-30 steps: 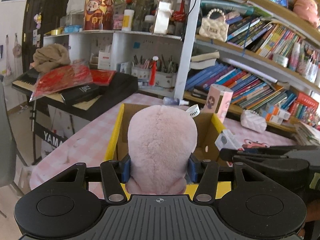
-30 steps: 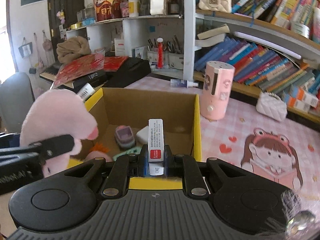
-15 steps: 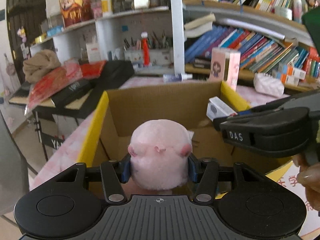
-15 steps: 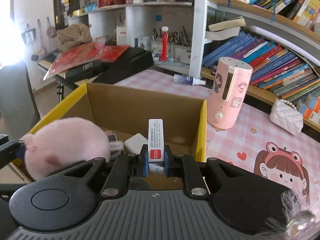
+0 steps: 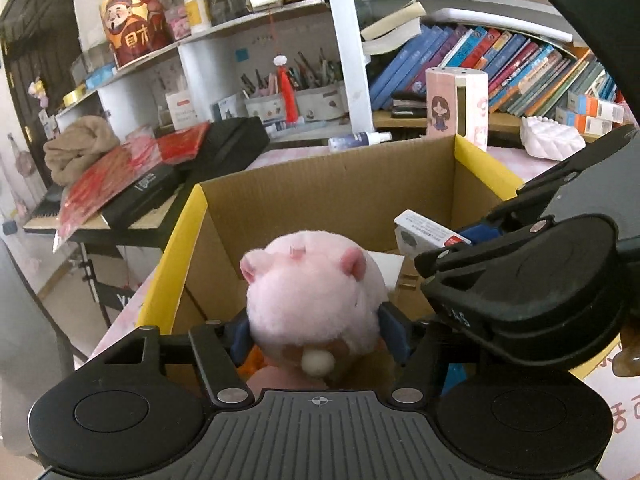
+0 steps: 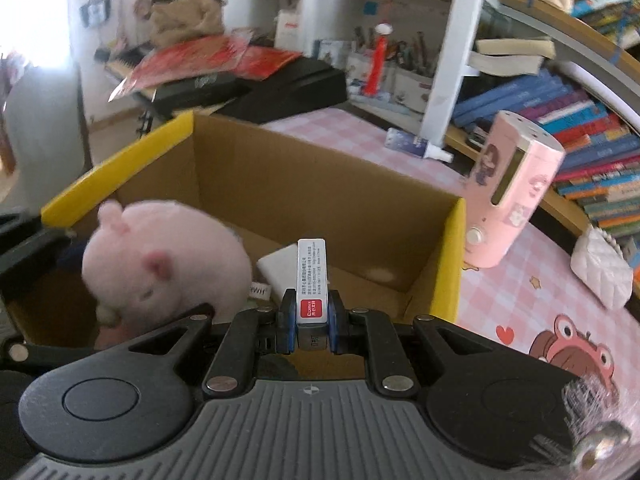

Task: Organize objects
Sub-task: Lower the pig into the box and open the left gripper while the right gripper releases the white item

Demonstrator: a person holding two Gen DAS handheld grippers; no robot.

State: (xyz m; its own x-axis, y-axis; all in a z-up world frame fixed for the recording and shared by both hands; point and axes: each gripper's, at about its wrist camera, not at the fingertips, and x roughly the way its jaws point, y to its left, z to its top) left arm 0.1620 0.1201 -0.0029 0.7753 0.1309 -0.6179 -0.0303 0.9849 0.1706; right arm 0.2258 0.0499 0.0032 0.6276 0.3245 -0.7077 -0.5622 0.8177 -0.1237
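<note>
plush (image 5: 314,300) sits in the lower centre of the left wrist frame, pink and round, with two small ears on top. left gripper (image 5: 316,332) is clenched on it; the blue pads press its two sides. the plush hangs over the open box (image 5: 332,196), a cardboard one with yellow edges, and its lower part is already inside the walls.

right gripper (image 6: 312,318) is clenched too, grasping a small white carton (image 6: 312,284) with a red label. the carton stands upright between the pads, in the centre of the right wrist frame, above the near part of the box (image 6: 332,196). in this frame the plush (image 6: 168,256) is at the left, inside the box, and a white flat thing (image 6: 278,266) lies on the box floor just behind the carton.

pink dispenser (image 6: 508,192) stands on the checked cloth (image 6: 532,296) at the right of the box, near but not touching. a white quilted purse (image 6: 600,270) lies further right. books fill the shelves (image 5: 520,60) in the upper right.
</note>
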